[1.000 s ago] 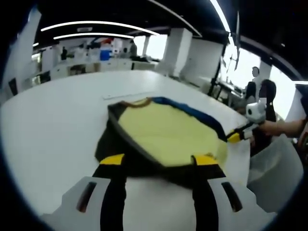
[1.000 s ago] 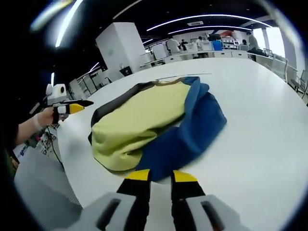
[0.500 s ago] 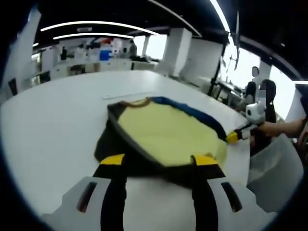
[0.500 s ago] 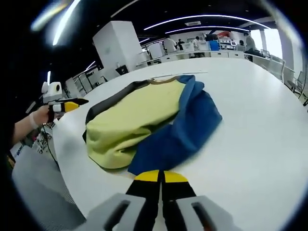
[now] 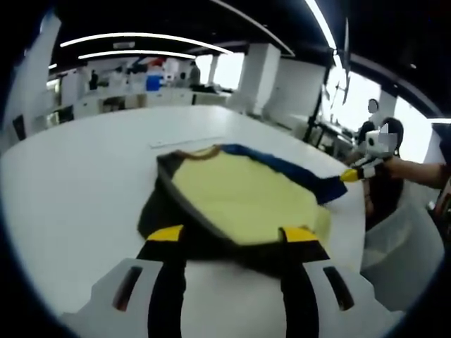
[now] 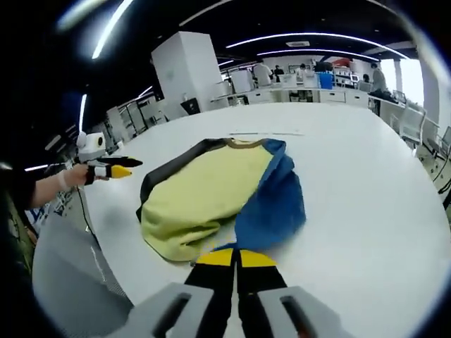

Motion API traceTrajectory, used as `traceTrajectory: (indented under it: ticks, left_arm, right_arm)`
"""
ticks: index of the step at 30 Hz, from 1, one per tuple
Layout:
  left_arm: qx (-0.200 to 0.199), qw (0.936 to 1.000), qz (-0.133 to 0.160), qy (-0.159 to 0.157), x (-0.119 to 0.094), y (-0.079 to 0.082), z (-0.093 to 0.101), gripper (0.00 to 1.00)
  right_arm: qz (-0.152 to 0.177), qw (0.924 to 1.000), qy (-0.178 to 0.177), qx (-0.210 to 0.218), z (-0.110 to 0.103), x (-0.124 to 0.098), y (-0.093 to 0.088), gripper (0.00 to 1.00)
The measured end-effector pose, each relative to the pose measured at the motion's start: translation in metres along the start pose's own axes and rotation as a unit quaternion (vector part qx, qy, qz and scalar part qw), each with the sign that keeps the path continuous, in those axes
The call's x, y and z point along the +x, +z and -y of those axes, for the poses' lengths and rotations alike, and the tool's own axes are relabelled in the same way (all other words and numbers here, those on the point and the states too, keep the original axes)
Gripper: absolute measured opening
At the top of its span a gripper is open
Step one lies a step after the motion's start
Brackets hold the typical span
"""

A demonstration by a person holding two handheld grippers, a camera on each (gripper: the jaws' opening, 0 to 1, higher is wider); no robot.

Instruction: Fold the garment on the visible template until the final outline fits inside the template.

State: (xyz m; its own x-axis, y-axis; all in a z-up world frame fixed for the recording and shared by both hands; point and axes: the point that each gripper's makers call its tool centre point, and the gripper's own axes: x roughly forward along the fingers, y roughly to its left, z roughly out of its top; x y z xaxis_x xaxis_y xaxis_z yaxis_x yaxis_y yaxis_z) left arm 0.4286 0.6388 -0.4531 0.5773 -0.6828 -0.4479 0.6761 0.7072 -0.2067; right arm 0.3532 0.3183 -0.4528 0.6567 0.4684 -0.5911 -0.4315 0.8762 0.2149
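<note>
The garment [image 6: 211,197], a yellow-green top with a dark sleeve side and a blue sleeve side, lay bunched on the white counter [image 6: 366,190], near the edge closest to the person. In the right gripper view the right gripper [image 6: 235,258] sat at 6 o'clock with its jaws pressed together on the blue sleeve [image 6: 271,211], pinching its lower edge. The left gripper [image 5: 232,236] hung over the dark hem at 6 o'clock of its own view, jaws spread and holding nothing. A thin line on the counter [image 6: 264,133] beyond the collar, toward 12 o'clock, may have been the template edge; it was too faint to tell. To do this fold well, the blue sleeve probably needed carrying flat across the yellow body without dragging the whole top, with the left gripper pinning the dark side.
</note>
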Motion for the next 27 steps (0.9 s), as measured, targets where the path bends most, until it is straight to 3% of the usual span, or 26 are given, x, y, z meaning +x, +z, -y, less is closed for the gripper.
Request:
traceTrajectory:
  ticks: [6, 13, 16, 18, 27]
  left_arm:
    - [-0.001, 1.0000, 0.003, -0.004, 0.002, 0.000, 0.003, 0.49]
    - [0.001, 1.0000, 0.009, -0.003, 0.002, 0.007, 0.004, 0.48]
    - [0.000, 0.9999, 0.009, -0.003, 0.003, 0.008, 0.003, 0.47]
    - [0.002, 1.0000, 0.009, -0.003, 0.004, 0.008, 0.004, 0.47]
    - [0.000, 1.0000, 0.007, 0.000, 0.007, 0.008, 0.000, 0.47]
  right_arm:
    - [0.010, 0.9994, -0.017, -0.030, 0.016, -0.019, 0.029, 0.00]
    - [0.016, 0.9991, -0.022, -0.033, 0.031, -0.038, 0.053, 0.00]
    - [0.024, 0.9991, -0.026, -0.023, 0.048, -0.044, 0.065, 0.00]
    - [0.022, 0.9987, -0.037, -0.029, 0.046, -0.042, 0.070, 0.00]
    - [-0.012, 0.9968, -0.071, -0.034, 0.112, -0.047, 0.077, 0.00]
